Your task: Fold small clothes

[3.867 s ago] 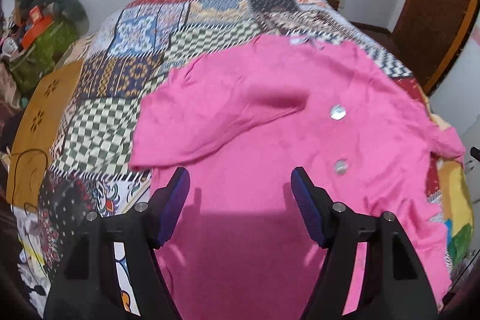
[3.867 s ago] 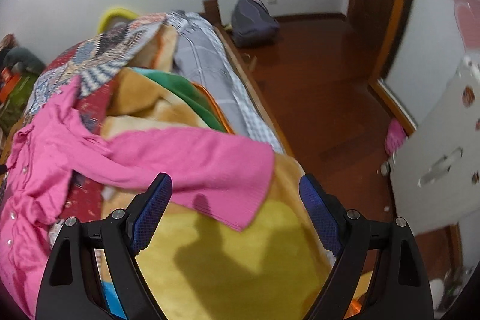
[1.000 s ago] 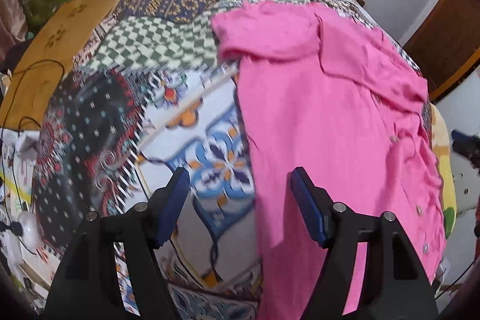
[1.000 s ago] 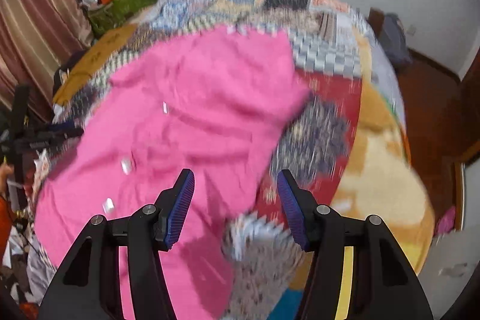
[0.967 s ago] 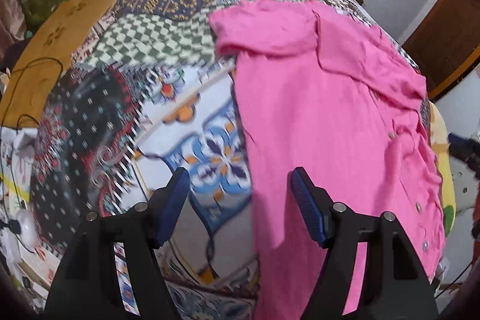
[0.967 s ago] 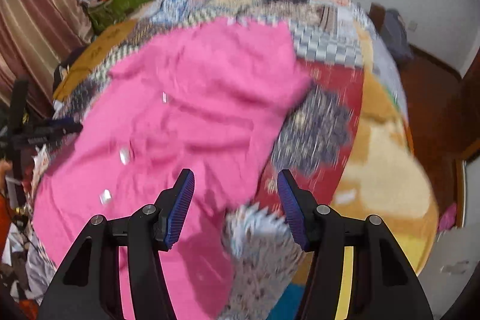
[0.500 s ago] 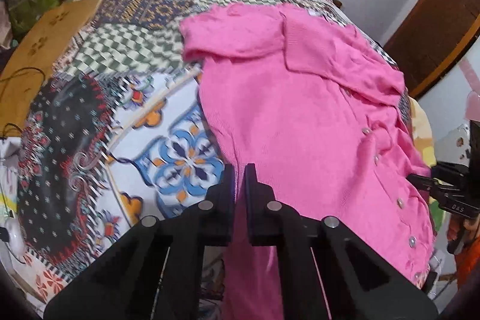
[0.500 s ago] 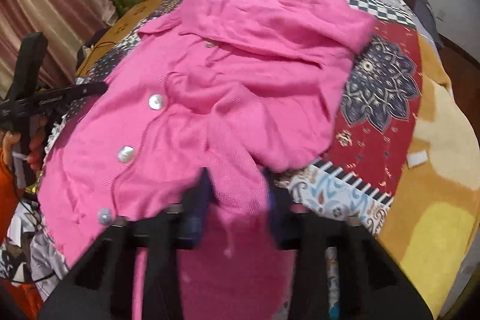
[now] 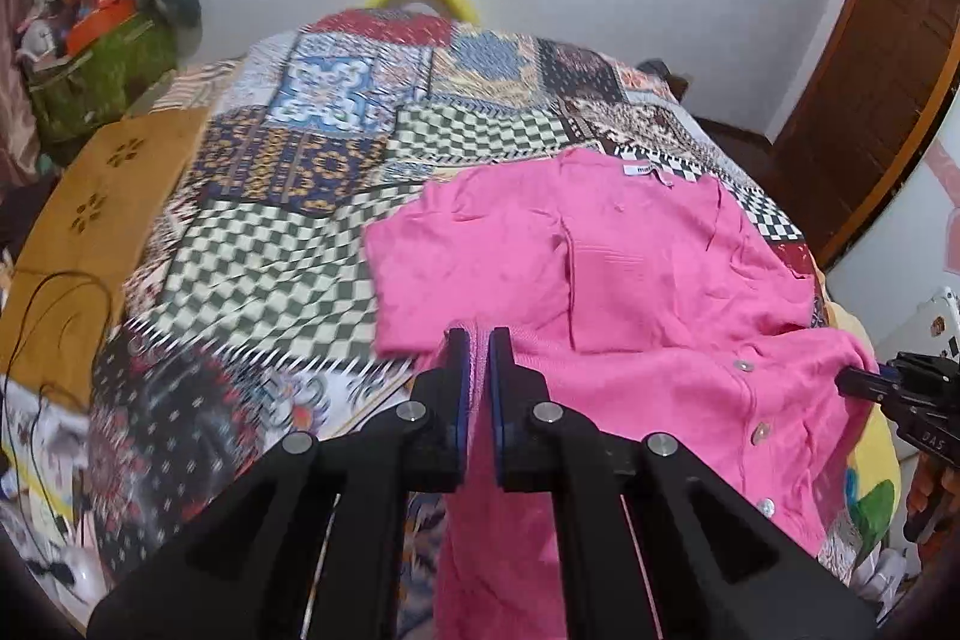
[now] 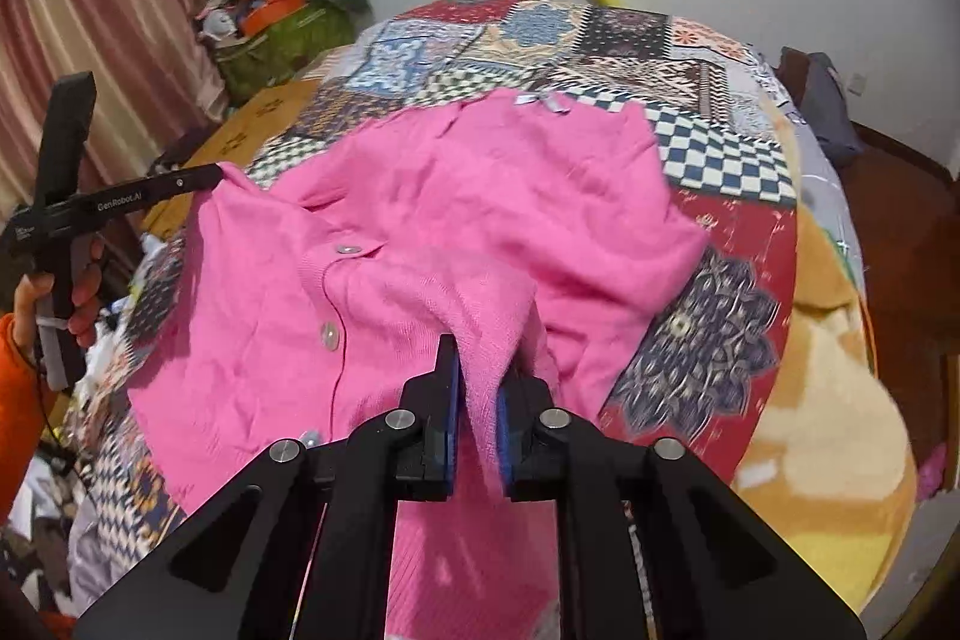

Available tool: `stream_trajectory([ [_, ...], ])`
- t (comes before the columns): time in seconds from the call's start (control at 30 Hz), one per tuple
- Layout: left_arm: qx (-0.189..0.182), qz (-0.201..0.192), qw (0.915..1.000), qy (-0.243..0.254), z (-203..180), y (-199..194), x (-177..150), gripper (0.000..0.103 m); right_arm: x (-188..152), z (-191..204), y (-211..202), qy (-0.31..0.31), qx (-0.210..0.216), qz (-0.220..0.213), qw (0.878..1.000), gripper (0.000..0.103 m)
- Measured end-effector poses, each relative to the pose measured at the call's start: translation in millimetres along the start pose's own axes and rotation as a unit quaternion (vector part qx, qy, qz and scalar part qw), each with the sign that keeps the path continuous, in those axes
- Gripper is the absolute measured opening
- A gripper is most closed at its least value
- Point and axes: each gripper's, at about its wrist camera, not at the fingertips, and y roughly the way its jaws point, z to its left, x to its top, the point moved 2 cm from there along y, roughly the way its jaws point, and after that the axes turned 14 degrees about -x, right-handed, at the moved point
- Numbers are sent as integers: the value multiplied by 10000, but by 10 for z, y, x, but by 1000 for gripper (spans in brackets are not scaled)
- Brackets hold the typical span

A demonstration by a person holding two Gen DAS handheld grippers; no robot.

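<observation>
Left wrist view: the left gripper [image 9: 474,340] is clamped on the hem of the pink cardigan [image 9: 630,268]. The cardigan lies on the right half of the quilt [image 9: 288,196], collar toward the far edge, hem lifted off the near edge. The right gripper [image 9: 852,382] pinches the hem by the right edge.

Right wrist view: the right gripper [image 10: 477,370] is clamped on a cardigan [image 10: 450,220] fold. The left gripper [image 10: 210,175] grips the left corner.
</observation>
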Motion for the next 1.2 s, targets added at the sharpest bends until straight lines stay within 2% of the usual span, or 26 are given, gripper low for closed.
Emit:
stream_trajectory([
  [0.03,87,60,9999,11,8,66,30,5,11,8,38,15,-96,52,9999,12],
  [0.1,207,155,9997,-24,24,137,44,11,27,-24,85,18,-179,175,9997,18],
  [0.13,158,212,9996,-85,37,147,29,24,25,-35,94,20,-190,219,9996,29],
  [0.17,59,262,9995,-152,48,135,-10,41,11,-44,78,14,-229,245,9994,41],
  [0.23,-8,229,9995,-197,58,66,-95,55,-37,-66,5,-19,-324,163,9993,49],
  [0.27,15,217,9996,-165,53,10,-157,55,-60,-101,-43,-38,-319,141,9994,50],
  [0.43,13,563,9982,-195,113,-172,-530,55,-301,-162,-151,-61,-290,329,9990,50],
  [0.67,-142,940,9942,-503,218,-354,-1104,55,-713,-164,-62,89,-215,769,9968,50],
  [0.83,-448,1094,9911,-608,156,-385,-1354,55,-912,-176,23,407,-4,982,9943,50],
  [0.9,-490,1028,9920,-546,98,-398,-1416,47,-952,-197,-6,555,75,916,9942,43],
  [0.97,-652,1021,9912,-533,48,-404,-1423,14,-966,-203,-32,587,159,910,9940,20],
  [1.0,-716,1026,9907,-529,19,-409,-1413,7,-969,-198,-49,580,177,900,9941,13],
  [1.03,-726,1024,9908,-511,4,-418,-1409,6,-970,-185,-64,543,213,907,9942,8],
  [1.13,-517,881,9945,-248,-82,-482,-1349,6,-951,-134,-170,370,114,748,9964,7],
  [1.2,-500,625,9967,-133,-144,-627,-1244,6,-913,-164,-273,409,137,587,9973,7],
])
